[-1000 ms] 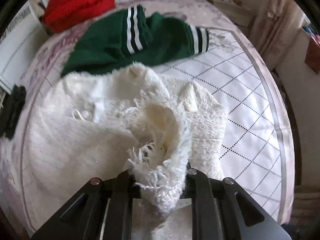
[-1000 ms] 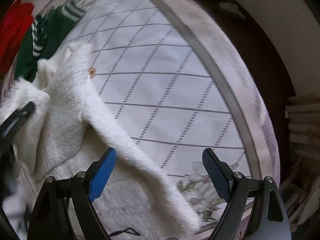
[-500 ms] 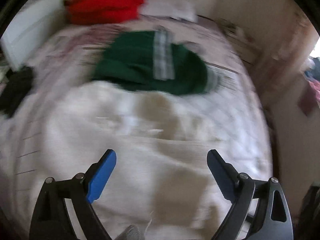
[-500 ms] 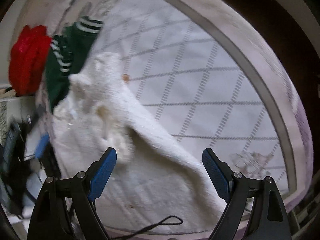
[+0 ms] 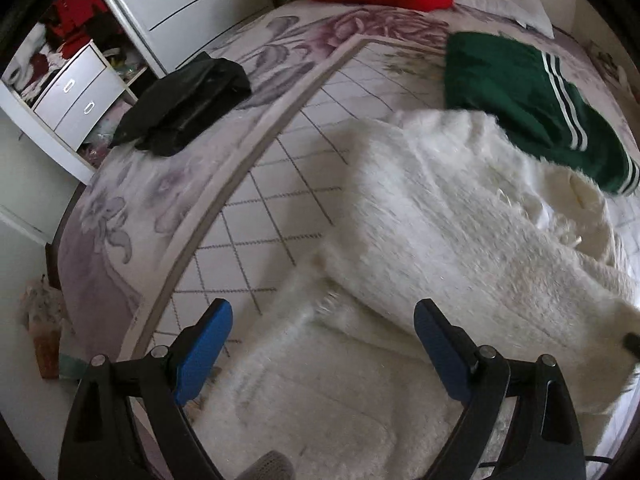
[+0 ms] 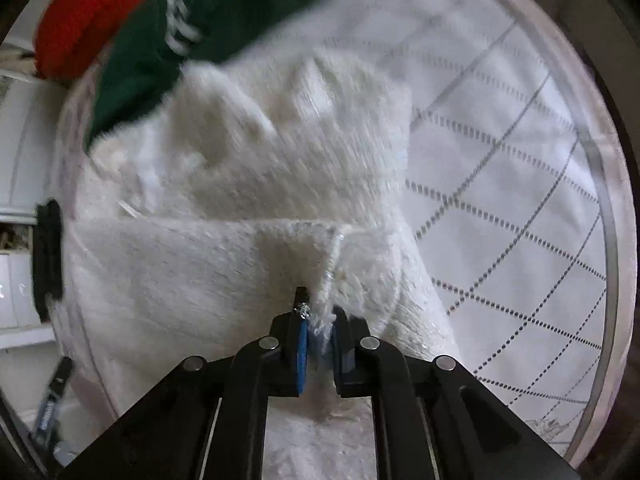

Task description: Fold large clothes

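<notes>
White fluffy garment (image 5: pixel 460 232): spread on bed (image 5: pixel 280 184).
Left claw (image 5: pixel 322 344): wide open, empty, above garment.
Right claw (image 6: pixel 320 332): clamped on garment edge.
Green sweater (image 5: pixel 528 100): 1 o'clock.

2 wrist fisheyes close above bed (image 5: pixel 280 184), sharing white garment (image 5: pixel 460 240) (green beyond)

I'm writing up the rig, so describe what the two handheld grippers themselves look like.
Both match: the left gripper and right gripper have angular matte-black frames with triangular cut-outs, round silver pivot bolts, and jaws faced with blue pads. No markings, cables or sleeves are clearly visible.
</notes>
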Action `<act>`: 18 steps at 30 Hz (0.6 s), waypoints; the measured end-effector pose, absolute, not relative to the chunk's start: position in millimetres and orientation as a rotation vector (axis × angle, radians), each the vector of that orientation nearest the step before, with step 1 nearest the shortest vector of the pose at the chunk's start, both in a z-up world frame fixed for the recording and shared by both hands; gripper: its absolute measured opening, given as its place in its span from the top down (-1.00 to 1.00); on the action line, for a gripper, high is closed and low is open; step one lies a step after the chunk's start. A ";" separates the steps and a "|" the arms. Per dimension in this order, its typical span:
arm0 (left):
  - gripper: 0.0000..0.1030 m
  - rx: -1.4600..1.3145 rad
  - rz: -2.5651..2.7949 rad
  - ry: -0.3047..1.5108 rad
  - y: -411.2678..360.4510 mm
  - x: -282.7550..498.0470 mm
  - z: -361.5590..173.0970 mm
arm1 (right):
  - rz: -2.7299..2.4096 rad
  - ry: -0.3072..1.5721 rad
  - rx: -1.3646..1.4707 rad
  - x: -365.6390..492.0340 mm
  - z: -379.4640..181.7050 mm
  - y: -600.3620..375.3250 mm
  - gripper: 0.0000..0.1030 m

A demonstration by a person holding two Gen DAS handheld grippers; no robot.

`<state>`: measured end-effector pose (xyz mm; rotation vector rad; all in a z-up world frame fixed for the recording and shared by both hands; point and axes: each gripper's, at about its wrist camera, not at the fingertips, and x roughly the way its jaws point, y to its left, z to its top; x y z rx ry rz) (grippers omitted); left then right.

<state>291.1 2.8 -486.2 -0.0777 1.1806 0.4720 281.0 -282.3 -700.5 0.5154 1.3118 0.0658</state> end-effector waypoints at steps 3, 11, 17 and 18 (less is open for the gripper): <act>-0.80 -0.099 0.456 1.166 10.5 295.2 -477.2 | 0.079 1.179 0.518 275.9 -658.1 -288.9 0.89; -0.80 -0.056 0.409 1.246 4.6 327.9 -517.8 | 0.026 1.359 0.294 324.1 -723.7 -275.8 0.82; -0.80 -0.017 0.327 1.370 -10.5 352.8 -546.8 | -0.046 1.386 0.492 315.5 -687.1 -302.0 0.15; -0.80 -0.011 0.310 1.362 -14.8 358.0 -540.1 | -0.028 1.365 0.537 314.2 -674.5 -302.8 0.15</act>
